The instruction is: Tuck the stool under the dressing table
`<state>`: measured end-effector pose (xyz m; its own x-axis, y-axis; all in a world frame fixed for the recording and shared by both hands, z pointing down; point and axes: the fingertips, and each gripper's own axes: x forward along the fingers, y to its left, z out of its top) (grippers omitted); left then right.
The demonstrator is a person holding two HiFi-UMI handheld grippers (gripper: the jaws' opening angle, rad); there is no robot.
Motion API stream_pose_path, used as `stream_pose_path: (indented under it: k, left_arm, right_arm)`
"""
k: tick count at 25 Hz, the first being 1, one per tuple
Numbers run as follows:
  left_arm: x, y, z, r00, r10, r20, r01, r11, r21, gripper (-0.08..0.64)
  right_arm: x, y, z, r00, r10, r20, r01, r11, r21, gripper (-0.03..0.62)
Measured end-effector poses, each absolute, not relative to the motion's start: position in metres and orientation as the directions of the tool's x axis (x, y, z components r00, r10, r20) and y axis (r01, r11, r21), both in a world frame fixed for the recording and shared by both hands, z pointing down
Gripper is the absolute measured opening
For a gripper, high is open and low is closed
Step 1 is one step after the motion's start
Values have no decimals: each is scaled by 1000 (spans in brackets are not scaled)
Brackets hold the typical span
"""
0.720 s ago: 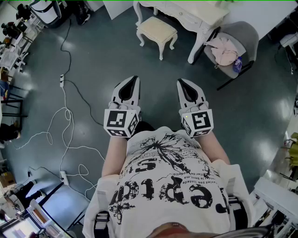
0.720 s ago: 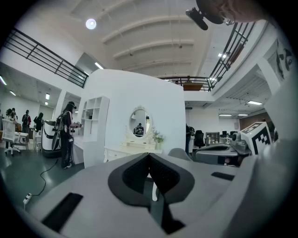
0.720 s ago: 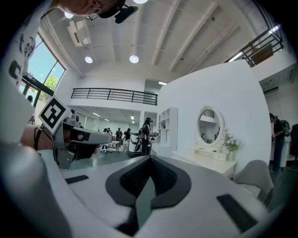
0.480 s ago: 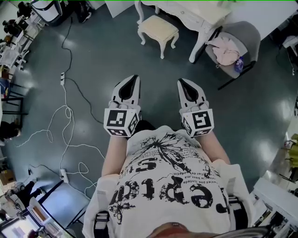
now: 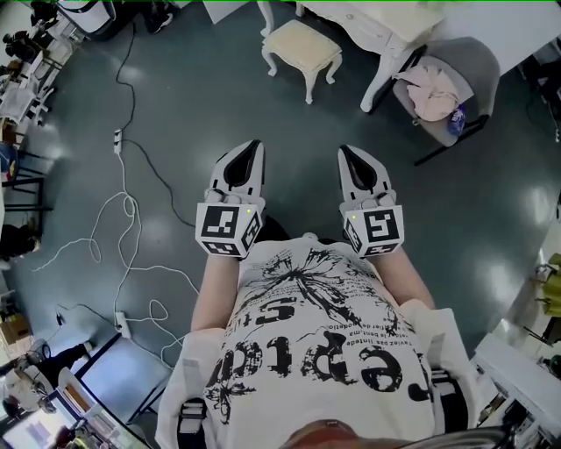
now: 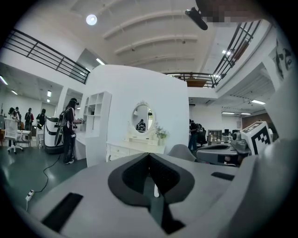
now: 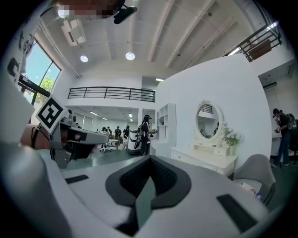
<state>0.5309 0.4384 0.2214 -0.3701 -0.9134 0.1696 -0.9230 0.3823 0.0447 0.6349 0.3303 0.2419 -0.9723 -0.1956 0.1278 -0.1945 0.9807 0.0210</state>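
In the head view the cream stool (image 5: 302,48) with white curved legs stands on the grey floor, in front of the white dressing table (image 5: 386,22) at the top edge and not under it. Both grippers are held side by side at chest height, well short of the stool. The left gripper (image 5: 255,144) and the right gripper (image 5: 344,151) are shut with nothing in them. The left gripper view looks past the shut left gripper (image 6: 149,155) at the dressing table (image 6: 132,149) and its oval mirror (image 6: 142,118). Past the shut right gripper (image 7: 150,159), the right gripper view shows the table (image 7: 205,160).
A grey chair (image 5: 465,66) holding a pink cloth (image 5: 428,98) stands right of the dressing table. White and black cables (image 5: 123,210) and a power strip (image 5: 117,136) lie on the floor at left. Desks and equipment line the left edge. People (image 6: 70,130) stand further back.
The stool and dressing table have shifted slightly right and up in the head view, and the floor cables have slid with them. Both grippers keep the same shut pose.
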Motion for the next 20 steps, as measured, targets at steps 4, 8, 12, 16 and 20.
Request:
stream_pose_path:
  k: [4,8,12,16,20]
  left_arm:
    - [502,437,234,-368,-912,183,-922,383,59,20]
    - [451,434,239,-355,-915,191,-925,374,72,20]
    - [382,429,236,-337,-923,185,-929,358,94,20]
    - [302,426,235,-300,-934,193,-940,324,106,20]
    - [223,427,233,-256,-944,208,-952,283,114,20]
  right_arm:
    - [604,330,251,-970,-197,146,-192,980,46,15]
    - [554,331,254,-966,-205,156,-200,979,52,15]
    - [490,327,254,-957,-236,170,-230,972,58,15]
    - [417,323,252,-941,-287,178,-281,958,59,15]
    - [344,324,251,-922,-337,190,-335,941,47,15]
